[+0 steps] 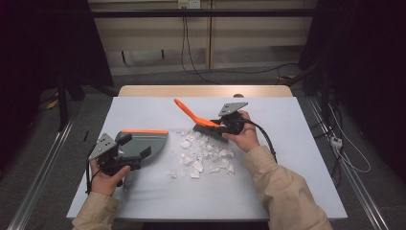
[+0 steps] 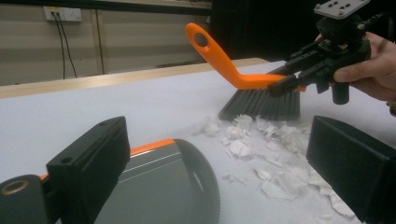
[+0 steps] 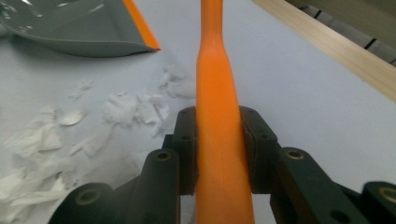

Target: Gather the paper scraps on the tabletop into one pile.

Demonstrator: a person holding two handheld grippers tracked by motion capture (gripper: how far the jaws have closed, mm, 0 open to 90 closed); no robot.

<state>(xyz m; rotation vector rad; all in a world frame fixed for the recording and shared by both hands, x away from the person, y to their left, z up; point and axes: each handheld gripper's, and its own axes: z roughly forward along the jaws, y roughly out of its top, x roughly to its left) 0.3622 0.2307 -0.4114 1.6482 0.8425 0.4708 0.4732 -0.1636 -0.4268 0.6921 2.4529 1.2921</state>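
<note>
Sleeves of beige cloth come in from the bottom of the high view, and our two hands each hold a black gripper over a table covered by a pale grey-white sheet. Its far edge is bare light wood. Beyond it we see a pale wall with sockets and hanging cables; dark floor and metal rails run along both sides.

Our left gripper sits near the left edge of the sheet, above a grey dustpan with an orange lip. In the left gripper view its jaws stand wide apart, one to each side, with nothing clamped between them; the pan lies just below, and its handle end is hidden under the gripper, so we cannot tell whether they touch. What we see of the pan's inside holds no scraps.

Our right gripper is right of centre. Its jaws are clamped on the orange handle of a hand brush, as the right gripper view shows plainly. The handle slants up and away toward the far left. The brush's dark bristles point down at the far edge of a heap of torn white paper scraps; whether they touch the sheet we cannot tell.

The scraps lie between pan and brush, mid-table, loosely scattered. Bare sheet stretches to the right, at the near edge and across the far left corner.
</note>
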